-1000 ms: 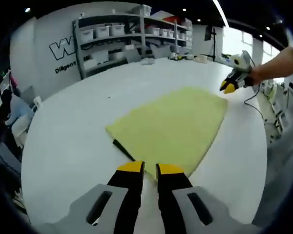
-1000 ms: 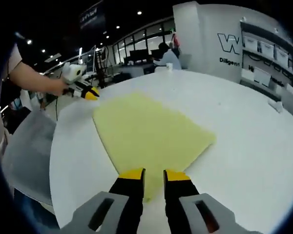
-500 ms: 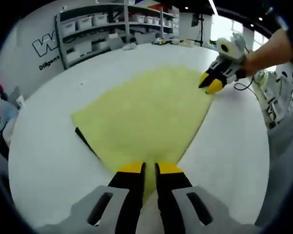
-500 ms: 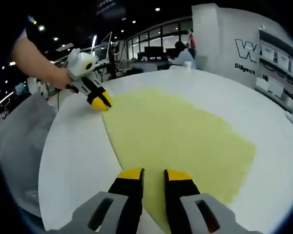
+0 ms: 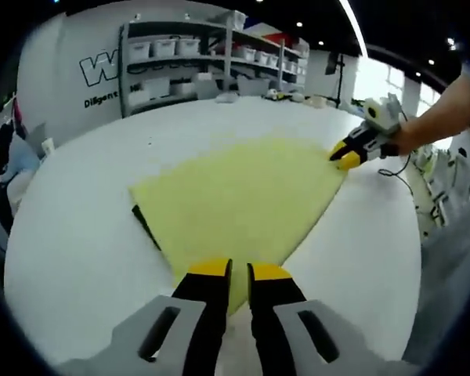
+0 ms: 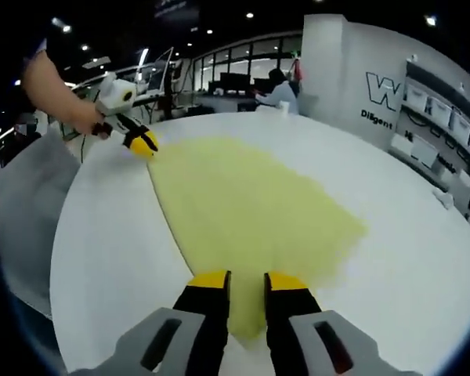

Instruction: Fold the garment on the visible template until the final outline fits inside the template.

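A pale yellow garment (image 5: 243,196) lies spread on the round white table (image 5: 70,243). In the left gripper view its near corner runs in between my left gripper's (image 5: 231,270) yellow tips, which are shut on it. At the garment's far right corner my right gripper (image 5: 346,159) pinches the cloth. A black template strip (image 5: 146,227) peeks out along the garment's left edge. The right gripper view has the garment (image 6: 243,204) narrowing to a corner held in my right gripper (image 6: 239,280), with my left gripper (image 6: 145,143) on the far left corner.
Shelves with white bins (image 5: 188,59) stand behind the table against a lettered wall. A person sits at a desk (image 6: 278,90) far off. The person's forearm (image 5: 446,110) reaches in from the right. The table edge (image 6: 59,266) curves close on the left.
Both grippers have kept hold of their corners. They have drawn a little further apart since half a second ago, and the garment now lies flatter and smaller in both views.
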Available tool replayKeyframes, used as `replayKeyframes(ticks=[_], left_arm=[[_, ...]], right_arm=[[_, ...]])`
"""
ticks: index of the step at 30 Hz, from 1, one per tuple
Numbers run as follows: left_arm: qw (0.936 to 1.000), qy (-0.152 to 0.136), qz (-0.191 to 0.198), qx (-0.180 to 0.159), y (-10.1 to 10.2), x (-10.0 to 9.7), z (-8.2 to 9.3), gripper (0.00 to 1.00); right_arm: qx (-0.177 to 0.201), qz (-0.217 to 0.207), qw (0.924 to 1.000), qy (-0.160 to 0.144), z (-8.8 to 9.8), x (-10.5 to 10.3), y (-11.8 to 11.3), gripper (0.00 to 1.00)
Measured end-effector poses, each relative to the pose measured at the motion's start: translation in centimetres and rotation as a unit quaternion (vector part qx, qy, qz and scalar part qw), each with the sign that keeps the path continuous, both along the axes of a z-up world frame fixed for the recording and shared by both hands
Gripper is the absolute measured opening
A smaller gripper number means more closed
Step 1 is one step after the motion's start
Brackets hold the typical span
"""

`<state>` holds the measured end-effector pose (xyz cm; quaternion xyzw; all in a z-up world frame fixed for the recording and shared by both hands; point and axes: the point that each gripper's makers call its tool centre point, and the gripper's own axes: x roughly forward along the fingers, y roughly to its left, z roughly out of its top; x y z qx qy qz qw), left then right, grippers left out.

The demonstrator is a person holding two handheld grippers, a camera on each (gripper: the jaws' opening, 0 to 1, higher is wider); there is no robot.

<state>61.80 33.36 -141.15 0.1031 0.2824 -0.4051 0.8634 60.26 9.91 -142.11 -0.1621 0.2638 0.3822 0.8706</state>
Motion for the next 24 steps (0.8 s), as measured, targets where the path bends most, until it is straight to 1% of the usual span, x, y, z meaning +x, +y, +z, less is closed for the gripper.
replayKeyframes(ticks=[2, 3, 4, 5, 6, 8, 9, 11, 13, 16, 17, 19, 21, 22, 24], left_arm=[[0.9997, 0.0, -0.026, -0.001, -2.0, 0.2, 0.0, 0.18], [0.9992, 0.004, -0.039, -0.004, -3.5, 0.2, -0.2, 0.2], [0.9986, 0.005, -0.052, 0.004, -4.7, 0.2, -0.5, 0.21], [0.9983, 0.003, -0.058, 0.007, -5.1, 0.2, -0.6, 0.22], [0.9975, 0.006, -0.068, 0.015, -6.0, 0.1, -1.1, 0.21], [0.996, -0.002, -0.081, 0.038, -6.8, 0.1, -1.9, 0.19], [0.9957, 0.001, -0.081, 0.044, -7.3, 0.0, -2.3, 0.18], [0.9956, -0.002, -0.078, 0.052, -7.6, -0.1, -2.9, 0.19], [0.9959, -0.003, -0.072, 0.054, -7.3, -0.3, -3.1, 0.19], [0.9966, -0.008, -0.063, 0.053, -6.9, -0.3, -2.9, 0.21], [0.9965, -0.012, -0.062, 0.055, -6.7, -0.3, -2.9, 0.22], [0.9968, -0.015, -0.056, 0.055, -6.0, -0.2, -2.9, 0.24], [0.9981, -0.011, -0.041, 0.045, -5.1, -0.1, -2.9, 0.26], [0.9984, -0.012, -0.033, 0.043, -4.6, -0.1, -2.9, 0.28], [0.9987, -0.012, -0.025, 0.042, -3.5, -0.3, -2.9, 0.31]], right_arm=[[0.016, 0.007, 0.9998, -0.005, 0.5, 0.3, 1.9, 0.1], [0.021, 0.014, 0.9997, -0.006, 0.5, 0.5, 3.5, 0.1], [0.019, 0.027, 0.9994, -0.005, 0.2, 0.6, 5.1, 0.11], [0.02, 0.032, 0.9993, -0.008, 0.2, 0.7, 6.1, 0.11], [0.022, 0.033, 0.9992, -0.009, 0.1, 0.9, 7.1, 0.1], [0.028, 0.033, 0.999, -0.011, -0.1, 1.4, 9.3, 0.1], [0.032, 0.031, 0.9989, -0.009, -0.2, 1.5, 10.2, 0.1], [0.034, 0.039, 0.9986, -0.01, -0.4, 1.5, 12.3, 0.11], [0.022, 0.047, 0.9986, -0.012, -1.1, 1.3, 13.6, 0.11], [0.008, 0.051, 0.9986, -0.01, -2.1, 1.0, 14.1, 0.14], [-0.002, 0.05, 0.9986, -0.017, -2.3, 1.0, 13.9, 0.15], [0.012, 0.045, 0.9988, -0.016, -2.1, 0.9, 13.6, 0.15], [0.008, 0.046, 0.9986, -0.026, -2.0, 0.8, 12.9, 0.17], [0.02, 0.039, 0.9989, -0.017, -2.0, 0.6, 12.4, 0.17], [0.013, 0.035, 0.999, -0.022, -2.0, 0.4, 11.2, 0.2]])
